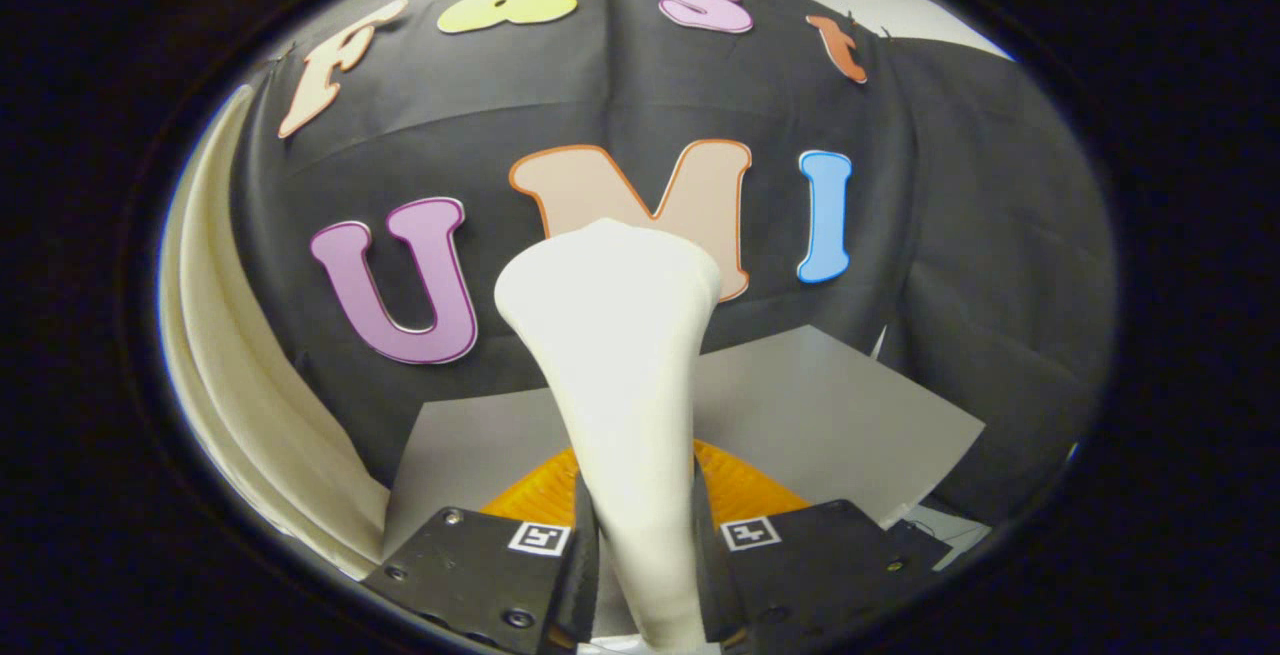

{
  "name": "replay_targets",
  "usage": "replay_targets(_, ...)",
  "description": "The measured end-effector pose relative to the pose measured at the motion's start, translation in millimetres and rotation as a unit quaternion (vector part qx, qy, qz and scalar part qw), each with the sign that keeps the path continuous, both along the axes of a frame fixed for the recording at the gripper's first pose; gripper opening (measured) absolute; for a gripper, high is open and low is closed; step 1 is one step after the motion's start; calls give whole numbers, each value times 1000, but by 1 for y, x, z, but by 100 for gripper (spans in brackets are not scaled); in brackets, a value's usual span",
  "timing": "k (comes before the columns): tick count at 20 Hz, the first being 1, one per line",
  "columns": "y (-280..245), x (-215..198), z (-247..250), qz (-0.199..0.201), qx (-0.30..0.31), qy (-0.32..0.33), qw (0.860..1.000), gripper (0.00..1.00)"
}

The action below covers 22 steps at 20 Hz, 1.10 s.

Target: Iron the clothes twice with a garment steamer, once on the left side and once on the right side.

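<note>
- Gripper (645, 575) clamped on the one white garment steamer (615, 365), both fingers pressing its handle.
- Steamer head rises ahead, above the grey table (820, 405).
- One orange garment (740, 495) lies on the table, just beyond the fingers.
- Cream curtain (230, 365) hangs at left.

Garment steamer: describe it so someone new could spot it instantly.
Start at the grey table in front of the black cloth wall. Above it, the claw is shut on the garment steamer, a smooth cream body rising from between the fingers and flaring into a broad head. The ribbed orange thing behind it lies flat.
</note>
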State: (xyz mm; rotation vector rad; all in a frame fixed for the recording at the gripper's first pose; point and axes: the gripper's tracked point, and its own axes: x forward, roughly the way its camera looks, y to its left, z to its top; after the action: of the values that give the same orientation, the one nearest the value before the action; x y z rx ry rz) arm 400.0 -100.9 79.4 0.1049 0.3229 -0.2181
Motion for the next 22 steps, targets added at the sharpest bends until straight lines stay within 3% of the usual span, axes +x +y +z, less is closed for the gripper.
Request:
replay_targets(11, 96, -157, 30, 14, -33, -75, 997, 40)
replay_targets(15, 159, -220, 48, 40, -44, -110, 992, 39)
replay_targets(22, 303, -307, 47, 135, -22, -153, 979, 39)
